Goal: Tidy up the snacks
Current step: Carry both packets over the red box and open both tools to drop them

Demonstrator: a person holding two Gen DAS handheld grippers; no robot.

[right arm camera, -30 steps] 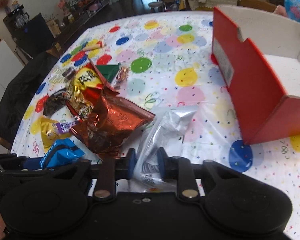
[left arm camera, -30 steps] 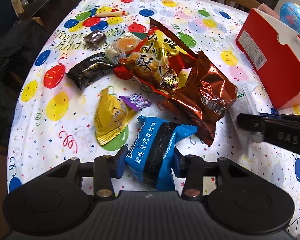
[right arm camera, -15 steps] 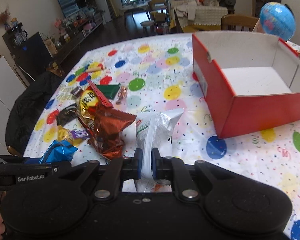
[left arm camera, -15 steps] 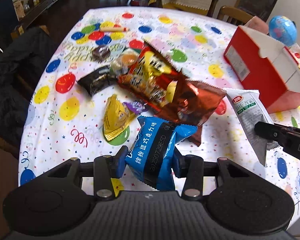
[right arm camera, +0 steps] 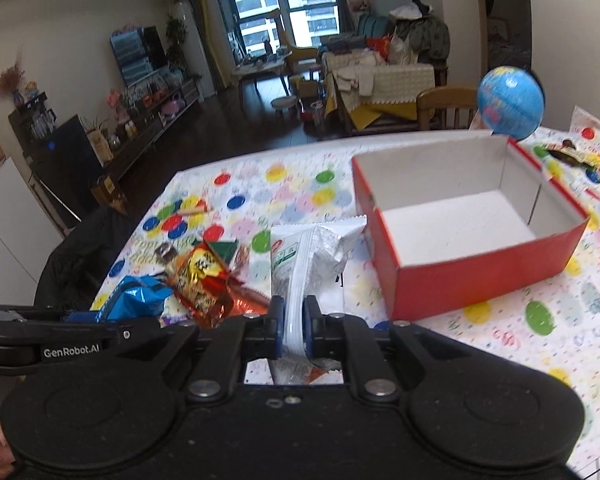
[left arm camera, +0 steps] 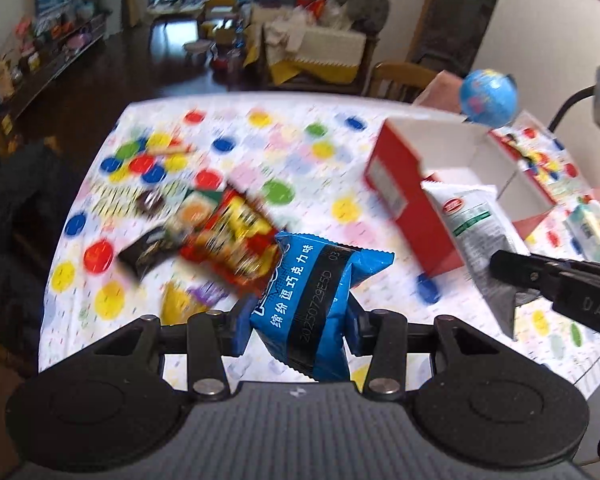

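My left gripper (left arm camera: 298,320) is shut on a blue snack packet (left arm camera: 312,292) and holds it up above the balloon-print table (left arm camera: 300,152). My right gripper (right arm camera: 294,328) is shut on a silver-white packet (right arm camera: 312,252), also held off the table; the left wrist view shows that packet (left arm camera: 476,232) hanging in front of the red box (left arm camera: 400,196). The red box (right arm camera: 480,276) stands open and empty, right of both packets. A pile of loose snacks lies to the left, with a red-yellow bag (right arm camera: 200,276) on top.
A small globe (right arm camera: 510,100) stands behind the box, with a wooden chair (right arm camera: 444,104) beyond it. A dark jacket (left arm camera: 16,216) hangs at the table's left edge. A pencil (right arm camera: 194,210) lies at the far left. Another wrapper (right arm camera: 572,156) lies at the far right.
Both grippers have risen, lifting the blue packet and the silver-white packet off the table. The right jaws closed tighter on their packet. Both views now tilt up toward the room.
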